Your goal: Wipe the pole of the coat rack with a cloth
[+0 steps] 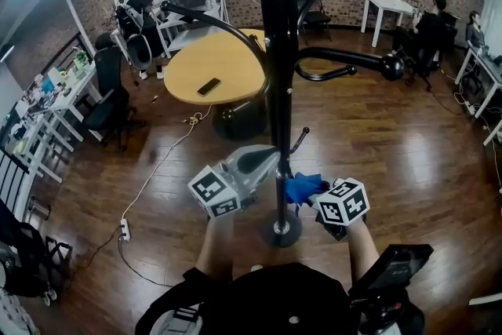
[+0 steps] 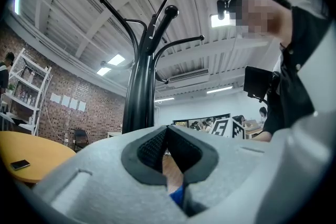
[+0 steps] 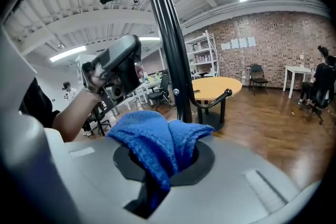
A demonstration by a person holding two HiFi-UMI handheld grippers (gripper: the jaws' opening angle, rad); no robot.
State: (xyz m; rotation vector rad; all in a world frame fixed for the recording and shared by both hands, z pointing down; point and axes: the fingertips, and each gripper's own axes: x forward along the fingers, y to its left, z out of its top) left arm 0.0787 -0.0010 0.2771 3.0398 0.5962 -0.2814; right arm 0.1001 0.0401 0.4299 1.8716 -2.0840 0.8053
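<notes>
Blue cloth (image 1: 304, 187) bunched in the right tool's (image 1: 316, 197) closed jaws, against the black coat-rack pole (image 1: 281, 90) low down. Left tool (image 2: 167, 136) sits just left of the pole, its jaws together and empty.

Black metal coat-rack pole (image 1: 280, 90): top cut off by the head view's upper edge. Crumpled blue cloth (image 3: 155, 139): lower end hidden inside the right gripper (image 3: 164, 162). Small dark flat object (image 1: 209, 86) on round yellow table (image 1: 231, 59): unidentifiable.
</notes>
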